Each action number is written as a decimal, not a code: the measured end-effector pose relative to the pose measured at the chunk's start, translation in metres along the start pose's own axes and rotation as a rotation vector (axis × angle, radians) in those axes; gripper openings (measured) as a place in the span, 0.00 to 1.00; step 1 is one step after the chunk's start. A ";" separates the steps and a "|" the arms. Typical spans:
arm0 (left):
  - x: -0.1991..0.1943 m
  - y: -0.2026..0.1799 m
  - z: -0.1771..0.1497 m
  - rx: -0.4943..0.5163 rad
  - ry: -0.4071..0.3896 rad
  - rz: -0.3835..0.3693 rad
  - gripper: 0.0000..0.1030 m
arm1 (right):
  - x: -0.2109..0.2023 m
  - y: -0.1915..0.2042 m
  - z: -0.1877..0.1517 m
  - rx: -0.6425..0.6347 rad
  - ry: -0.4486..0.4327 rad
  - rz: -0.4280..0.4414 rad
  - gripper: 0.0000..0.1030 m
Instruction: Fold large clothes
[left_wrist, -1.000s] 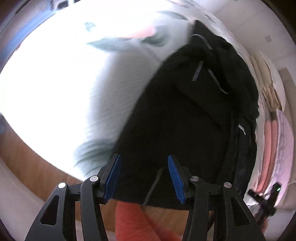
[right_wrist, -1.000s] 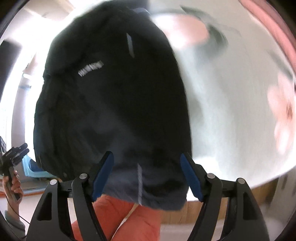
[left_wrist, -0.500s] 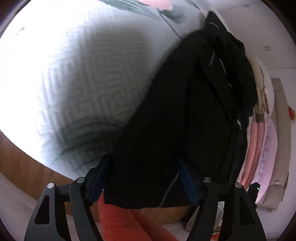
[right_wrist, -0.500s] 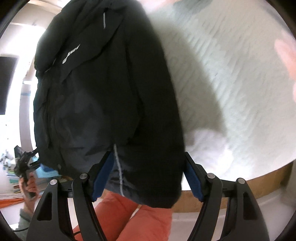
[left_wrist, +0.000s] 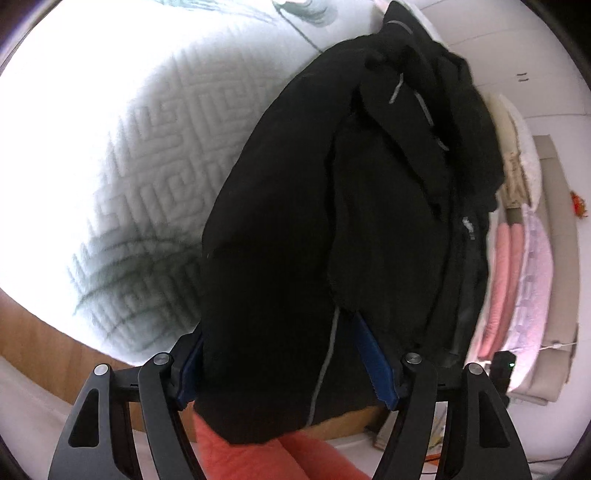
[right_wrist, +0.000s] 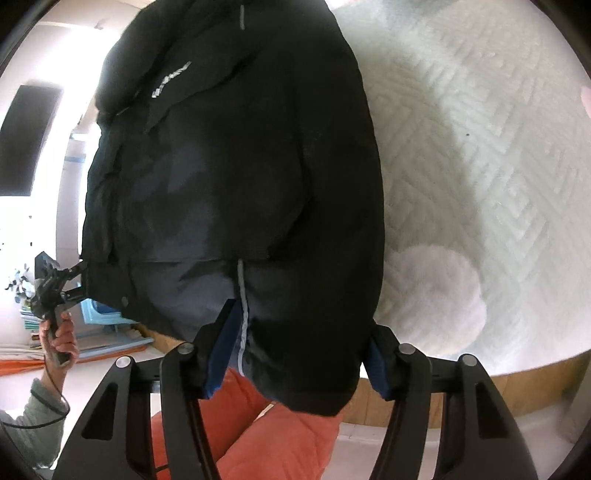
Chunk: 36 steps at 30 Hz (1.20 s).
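Observation:
A large black jacket (left_wrist: 332, 206) with grey reflective strips lies on a white quilted bed (left_wrist: 122, 155), its hem hanging over the near edge. In the left wrist view my left gripper (left_wrist: 284, 365) is open, its blue pads on either side of the hem. In the right wrist view the same jacket (right_wrist: 236, 177) fills the middle, and my right gripper (right_wrist: 299, 358) is open, its pads on either side of the other hem corner. The fabric hides both fingertips' inner faces.
The bed has a wooden frame (right_wrist: 461, 391) along its near edge. Orange trouser legs (right_wrist: 266, 432) are below the grippers. Pink and white pillows (left_wrist: 517, 266) are stacked at the right. The left hand with its gripper (right_wrist: 51, 291) shows at the left of the right wrist view.
Both grippers have moved in toward the jacket's hem; the fabric now sits between the open pads of each. The jaws have widened on the left.

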<state>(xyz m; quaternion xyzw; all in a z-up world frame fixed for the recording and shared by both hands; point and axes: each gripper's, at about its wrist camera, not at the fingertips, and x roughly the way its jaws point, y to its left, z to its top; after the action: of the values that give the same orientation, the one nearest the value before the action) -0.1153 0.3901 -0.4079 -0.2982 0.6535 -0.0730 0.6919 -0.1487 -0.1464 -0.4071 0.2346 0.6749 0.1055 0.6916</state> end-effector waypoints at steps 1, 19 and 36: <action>0.002 -0.002 0.001 -0.003 -0.001 0.001 0.71 | 0.004 0.000 0.001 0.013 -0.001 0.007 0.64; -0.115 -0.164 0.140 0.195 -0.249 -0.317 0.13 | -0.179 0.070 0.093 -0.043 -0.331 0.188 0.13; 0.059 -0.191 0.393 0.116 -0.059 -0.268 0.25 | -0.057 0.051 0.396 0.290 -0.237 0.077 0.26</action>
<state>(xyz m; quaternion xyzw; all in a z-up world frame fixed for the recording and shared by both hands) 0.3208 0.3308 -0.3741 -0.3442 0.5821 -0.1934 0.7108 0.2452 -0.2007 -0.3410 0.3681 0.5873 0.0051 0.7208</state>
